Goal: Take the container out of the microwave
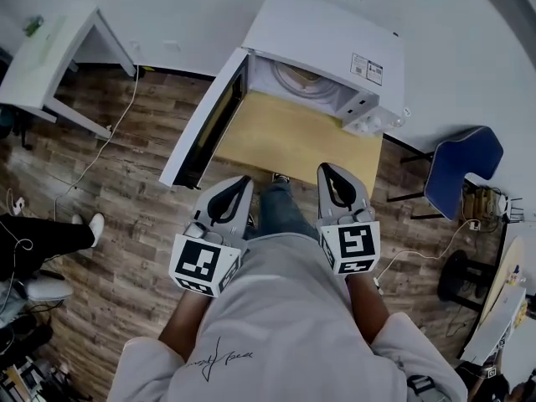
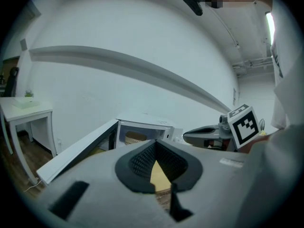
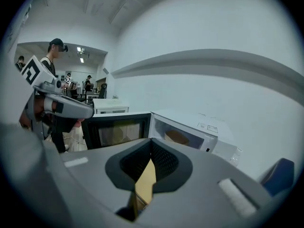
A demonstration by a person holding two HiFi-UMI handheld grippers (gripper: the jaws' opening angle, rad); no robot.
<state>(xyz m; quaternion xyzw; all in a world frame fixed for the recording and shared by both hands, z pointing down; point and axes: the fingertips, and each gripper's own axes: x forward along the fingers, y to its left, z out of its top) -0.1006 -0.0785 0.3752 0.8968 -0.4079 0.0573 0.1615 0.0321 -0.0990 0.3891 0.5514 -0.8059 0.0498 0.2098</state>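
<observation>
**A:** Where's the thing we're after?

**B:** The round tan container (image 3: 176, 137) sits inside the white box-shaped microwave (image 1: 335, 32), which stands at the far side of the pale wooden tabletop (image 1: 293, 141). The microwave's white door (image 1: 199, 132) is swung wide to the left, so the cavity is open to us.

**A:** And the claws?

**B:** Both hang side by side near the front edge of the tabletop, well apart from the container. The left claw (image 1: 244, 180) is clenched, tips together, with nothing between them. The right claw (image 1: 323, 168) is the same, clenched and empty.

**A:** So what's the step?

**B:** The reach in, I'd say, and it has barely begun. First spread the jaws out here, where there's room. Opening them inside the cavity risks knocking the walls.

**A:** Which claw goes in?

**B:** The right one looks to have the cleaner line. The left sits nearer the open door and would have to skirt its inner face.

**A:** And the grip?

**B:** Go in low and level and take the container by its rim or across its sides. I can't tell its depth or whether it has a lid. Close firmly, lift just enough to clear the cavity floor, then draw straight back over the tabletop without tilting it.
</observation>
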